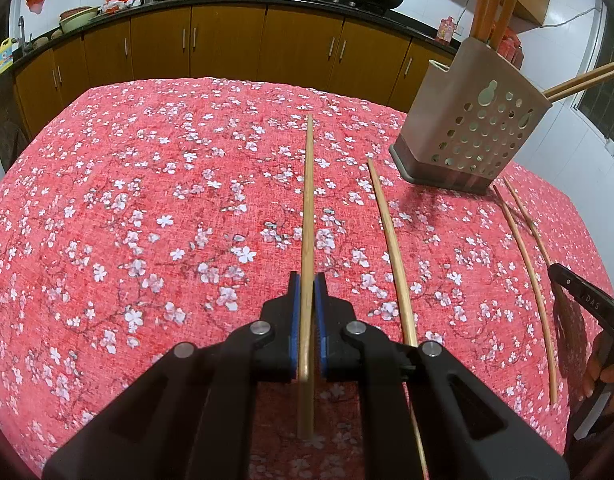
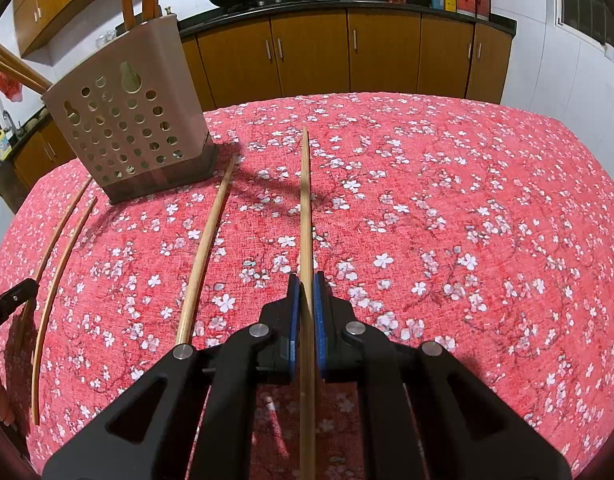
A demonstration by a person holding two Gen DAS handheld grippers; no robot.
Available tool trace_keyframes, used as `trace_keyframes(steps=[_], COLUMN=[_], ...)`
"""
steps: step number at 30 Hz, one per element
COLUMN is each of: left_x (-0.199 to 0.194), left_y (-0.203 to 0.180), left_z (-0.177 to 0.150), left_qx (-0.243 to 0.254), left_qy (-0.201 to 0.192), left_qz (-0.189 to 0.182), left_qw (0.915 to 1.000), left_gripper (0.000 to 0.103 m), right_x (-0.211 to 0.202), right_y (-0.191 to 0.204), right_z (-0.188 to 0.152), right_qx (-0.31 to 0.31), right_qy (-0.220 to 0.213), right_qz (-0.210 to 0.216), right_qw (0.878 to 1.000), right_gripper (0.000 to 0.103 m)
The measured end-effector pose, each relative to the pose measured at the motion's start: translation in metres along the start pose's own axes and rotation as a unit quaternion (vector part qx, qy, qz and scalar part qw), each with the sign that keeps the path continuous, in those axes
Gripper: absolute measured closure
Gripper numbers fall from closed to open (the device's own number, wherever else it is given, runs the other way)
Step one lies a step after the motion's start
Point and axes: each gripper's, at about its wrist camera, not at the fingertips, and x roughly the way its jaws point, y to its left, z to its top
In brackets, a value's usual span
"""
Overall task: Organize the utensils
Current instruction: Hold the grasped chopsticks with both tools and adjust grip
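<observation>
Chopsticks are the work here: each gripper has its blue pads closed on one, the left gripper (image 1: pixel 307 280) pinching a chopstick (image 1: pixel 308 200) that runs straight away from it over the red floral tablecloth (image 1: pixel 147 200), the right gripper (image 2: pixel 306 280) clamping another chopstick (image 2: pixel 305 200) the same way. Loose ones lie flat on the cloth: one just beside the held stick (image 1: pixel 387 232), and a pair (image 1: pixel 527 256) further right, near the beige perforated holder (image 1: pixel 475 120), which stands at the far side and already has long handles and two sticks poking out. These sticks look light, stiff and smooth (likely slippery wood or bamboo), so a narrow pinch may let one pivot or slide. Both grips sit near the thick end, leaving a long overhang; a hold nearer the middle would probably swing less when tipping the stick into the holder.
</observation>
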Motion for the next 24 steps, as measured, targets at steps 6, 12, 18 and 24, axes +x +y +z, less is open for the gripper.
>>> trace_keyframes(steps=[6, 12, 18, 24], left_x=[-0.003, -0.006, -0.006, -0.027], left_y=[-0.008, -0.007, -0.009, -0.004], left_z=[-0.005, -0.008, -0.008, 0.003], left_qx=[0.023, 0.023, 0.029, 0.02], left_qy=[0.002, 0.002, 0.003, -0.013], left_qz=[0.016, 0.014, 0.02, 0.014], left_qw=[0.9996, 0.9996, 0.9994, 0.9996], left_gripper=[0.093, 0.093, 0.095, 0.095], right_x=[-0.004, -0.006, -0.009, -0.047], right_y=[0.004, 0.005, 0.003, -0.002], right_z=[-0.004, -0.008, -0.007, 0.005], right_qx=[-0.009, -0.007, -0.003, 0.002], right_qy=[0.0, 0.0, -0.001, -0.05], right_qz=[-0.009, -0.006, -0.001, 0.009], right_qw=[1.0, 1.0, 1.0, 0.999], right_gripper=[0.095, 0.095, 0.096, 0.096])
